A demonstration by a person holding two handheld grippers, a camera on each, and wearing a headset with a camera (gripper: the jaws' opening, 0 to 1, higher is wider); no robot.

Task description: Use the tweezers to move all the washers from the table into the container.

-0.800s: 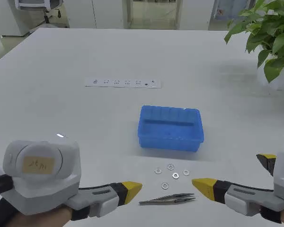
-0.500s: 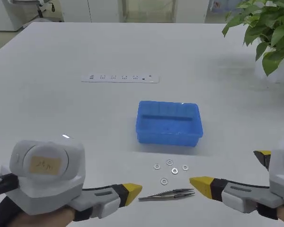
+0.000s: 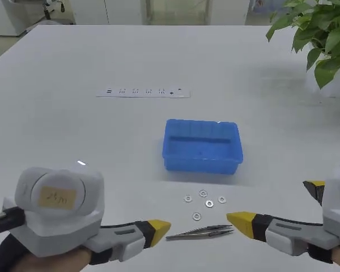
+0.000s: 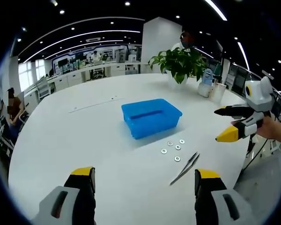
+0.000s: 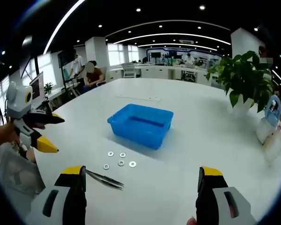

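Head view: tweezers (image 3: 199, 232) lie on the table (image 3: 68, 141), five washers (image 3: 209, 204) just beside them, near the blue container (image 3: 202, 146). Left gripper (image 4: 145, 174) and right gripper (image 5: 142, 171) gape wide (nothing held).

Nothing legible — scrawled yellow sticker (image 3: 56, 197) atop the left hand-held gripper (image 3: 156, 229), too blurred to read

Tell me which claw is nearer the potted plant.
Right. The right claw is on the potted plant's side of the table, the plant beyond it; the left claw sits across the tweezers from it, farther off.
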